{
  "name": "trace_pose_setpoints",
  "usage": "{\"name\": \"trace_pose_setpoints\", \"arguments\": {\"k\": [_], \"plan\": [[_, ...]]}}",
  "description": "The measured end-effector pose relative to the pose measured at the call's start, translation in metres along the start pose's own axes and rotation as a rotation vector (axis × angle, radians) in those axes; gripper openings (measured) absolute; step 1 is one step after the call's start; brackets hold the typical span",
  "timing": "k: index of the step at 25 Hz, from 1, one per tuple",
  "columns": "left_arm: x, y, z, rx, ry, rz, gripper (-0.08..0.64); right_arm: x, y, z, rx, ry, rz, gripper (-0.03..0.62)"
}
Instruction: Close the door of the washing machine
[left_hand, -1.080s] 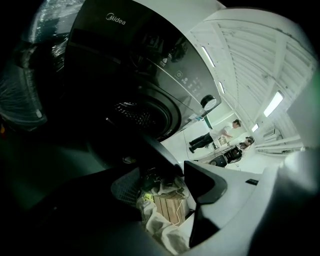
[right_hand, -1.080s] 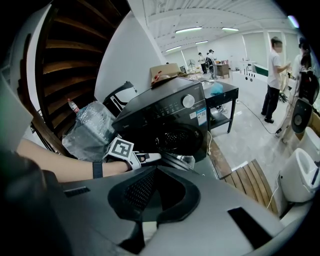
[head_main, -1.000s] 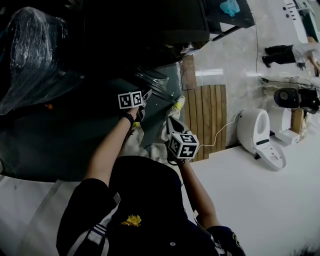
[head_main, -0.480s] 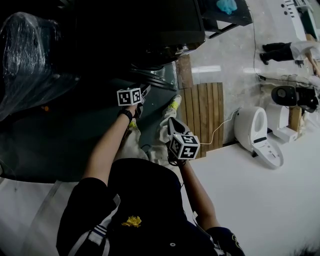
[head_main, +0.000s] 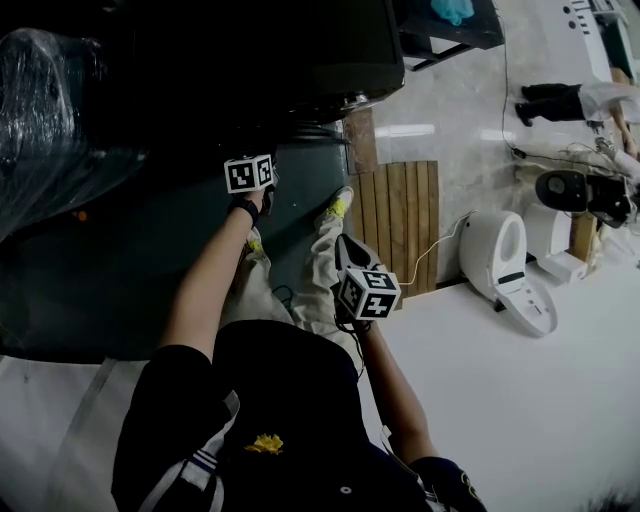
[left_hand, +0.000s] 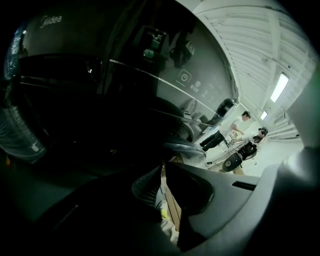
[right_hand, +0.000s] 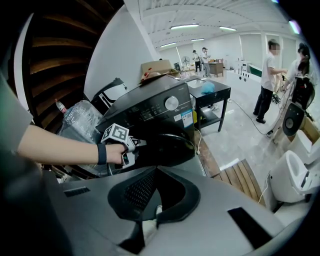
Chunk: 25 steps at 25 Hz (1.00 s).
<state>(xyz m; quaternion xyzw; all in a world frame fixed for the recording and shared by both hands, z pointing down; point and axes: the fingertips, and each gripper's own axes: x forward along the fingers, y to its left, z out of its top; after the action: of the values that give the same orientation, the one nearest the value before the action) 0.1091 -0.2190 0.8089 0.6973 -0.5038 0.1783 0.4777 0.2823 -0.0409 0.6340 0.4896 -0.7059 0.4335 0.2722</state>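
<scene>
The black washing machine (right_hand: 150, 112) stands ahead, and in the head view it is the dark mass (head_main: 290, 60) at the top. Its round glossy door (right_hand: 167, 145) lies close against the machine's front; whether it is latched I cannot tell. My left gripper (head_main: 268, 183) is at the door's left edge, also seen from the right gripper view (right_hand: 139, 144). Its jaws have just been closing; the fingertips (left_hand: 152, 175) almost meet, with nothing between them. My right gripper (head_main: 343, 243) hangs back over my legs, jaws together (right_hand: 156, 170) and empty.
A slatted wooden platform (head_main: 400, 225) lies right of the machine, with a white toilet unit (head_main: 505, 270) beyond it. A plastic-wrapped bundle (head_main: 50, 110) sits at the left. A black table (right_hand: 210, 95) and people (right_hand: 267, 80) are behind. My shoe (head_main: 340, 205) is by the machine.
The door stood out from the machine a second ago and has swung in against it. My left gripper has moved up and left toward the machine. The right gripper crept slightly forward.
</scene>
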Motion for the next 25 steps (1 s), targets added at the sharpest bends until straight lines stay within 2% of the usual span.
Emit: {"name": "trace_pose_setpoints", "arguments": {"k": [3, 5, 7, 9, 11, 12, 19, 23, 25], "plan": [[0.021, 0.008, 0.017, -0.049, 0.075, 0.01, 0.027, -0.002, -0.009, 0.007, -0.004, 0.01, -0.013, 0.026], [0.03, 0.013, 0.017, -0.128, 0.168, 0.065, 0.023, -0.004, -0.013, 0.016, -0.006, 0.007, -0.021, 0.025], [0.032, 0.015, 0.017, -0.172, 0.18, 0.117, 0.023, -0.005, -0.019, 0.023, 0.001, -0.008, -0.031, 0.025], [0.03, 0.012, 0.019, -0.103, 0.143, 0.131, 0.023, -0.006, -0.023, 0.028, 0.008, -0.023, -0.036, 0.025], [0.022, -0.001, 0.019, -0.012, 0.105, 0.096, 0.023, -0.007, -0.023, 0.031, -0.004, -0.03, -0.034, 0.025], [0.016, -0.01, 0.018, 0.009, 0.094, 0.067, 0.023, -0.007, -0.022, 0.033, -0.012, -0.033, -0.032, 0.025], [-0.063, -0.06, -0.006, 0.061, 0.049, -0.083, 0.023, -0.007, 0.027, 0.054, -0.076, -0.1, 0.014, 0.025], [-0.121, -0.07, -0.011, 0.112, -0.006, -0.105, 0.023, -0.005, 0.064, 0.064, -0.114, -0.136, 0.022, 0.025], [-0.148, -0.068, -0.012, 0.107, -0.044, -0.094, 0.023, -0.001, 0.08, 0.065, -0.126, -0.15, 0.011, 0.025]]}}
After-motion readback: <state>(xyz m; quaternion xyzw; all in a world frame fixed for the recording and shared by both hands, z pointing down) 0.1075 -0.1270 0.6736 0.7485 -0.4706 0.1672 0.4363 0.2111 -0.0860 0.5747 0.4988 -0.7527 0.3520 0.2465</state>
